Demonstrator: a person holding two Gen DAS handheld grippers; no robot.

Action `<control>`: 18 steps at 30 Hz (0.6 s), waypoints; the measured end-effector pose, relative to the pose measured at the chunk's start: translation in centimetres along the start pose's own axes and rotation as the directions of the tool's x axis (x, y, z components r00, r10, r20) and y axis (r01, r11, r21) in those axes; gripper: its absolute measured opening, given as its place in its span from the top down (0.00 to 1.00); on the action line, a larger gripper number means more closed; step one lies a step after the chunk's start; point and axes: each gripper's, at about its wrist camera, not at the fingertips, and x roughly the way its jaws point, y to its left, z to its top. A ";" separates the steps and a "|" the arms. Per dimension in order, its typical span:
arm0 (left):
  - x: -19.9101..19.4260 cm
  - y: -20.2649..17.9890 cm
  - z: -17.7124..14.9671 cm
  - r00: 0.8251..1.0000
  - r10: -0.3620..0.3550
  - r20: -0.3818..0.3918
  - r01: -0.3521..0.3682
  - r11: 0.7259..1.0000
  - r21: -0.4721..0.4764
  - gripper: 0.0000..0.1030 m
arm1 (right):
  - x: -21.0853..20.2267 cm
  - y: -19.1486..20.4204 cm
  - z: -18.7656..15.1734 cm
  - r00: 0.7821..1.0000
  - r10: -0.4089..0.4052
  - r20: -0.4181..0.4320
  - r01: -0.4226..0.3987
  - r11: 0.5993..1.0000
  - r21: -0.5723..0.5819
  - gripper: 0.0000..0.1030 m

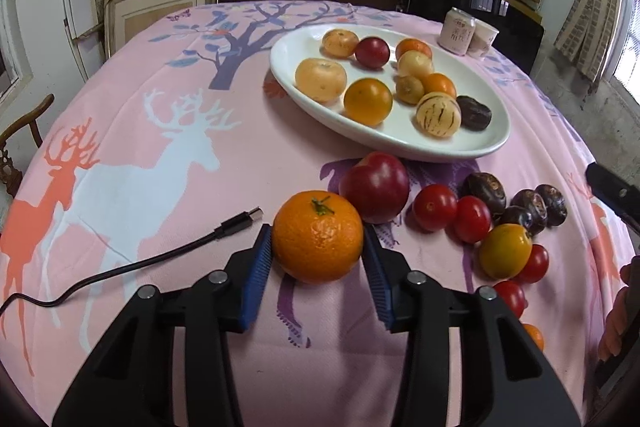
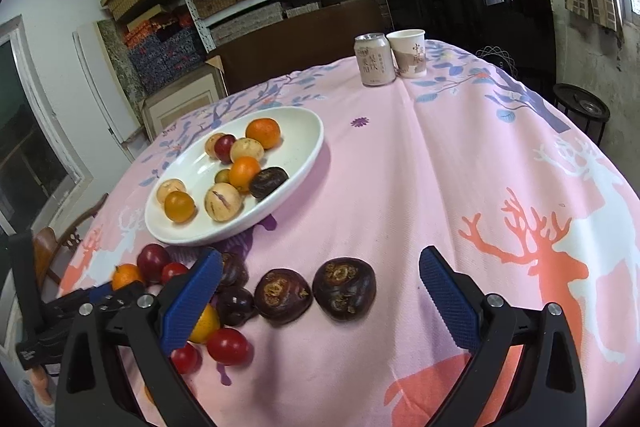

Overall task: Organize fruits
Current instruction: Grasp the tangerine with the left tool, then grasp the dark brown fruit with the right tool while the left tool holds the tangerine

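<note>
Left gripper clamped on 1 orange, plate ahead to the right

The orange (image 1: 318, 237) sits on the pink tablecloth (image 1: 168, 107), pinched at its sides by the left gripper (image 1: 317, 247); no long axis matters on a round fruit. The white plate (image 1: 472, 147) lies beyond it, up and right, past the red plum (image 1: 376, 187). The right gripper (image 2: 320, 283) hangs spread wide and empty above 2 dark fruits (image 2: 344, 289).

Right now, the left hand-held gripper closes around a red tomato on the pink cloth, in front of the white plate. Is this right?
Not a tomato: the left hand-held gripper has a mandarin orange between its pads, on the pink cloth before the white plate. The left wrist view shows it.
</note>
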 end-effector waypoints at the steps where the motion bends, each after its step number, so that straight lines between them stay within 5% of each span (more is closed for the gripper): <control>1: -0.4 0.1 0.0 1.000 0.009 0.014 -0.009 1.000 -0.005 0.58 | 0.2 0.2 -0.1 1.000 -0.015 -0.009 0.015 1.000 -0.013 0.03; 10: -2.6 1.1 -0.8 0.998 -0.010 0.054 0.014 0.998 -0.067 0.57 | 2.7 2.5 -1.5 0.985 -0.132 -0.106 0.111 0.976 -0.185 0.11; 18: -2.7 1.6 -0.9 0.998 -0.037 0.044 0.040 0.995 -0.092 0.57 | 3.2 -0.2 -1.4 0.970 -0.207 -0.128 0.191 0.974 -0.123 0.11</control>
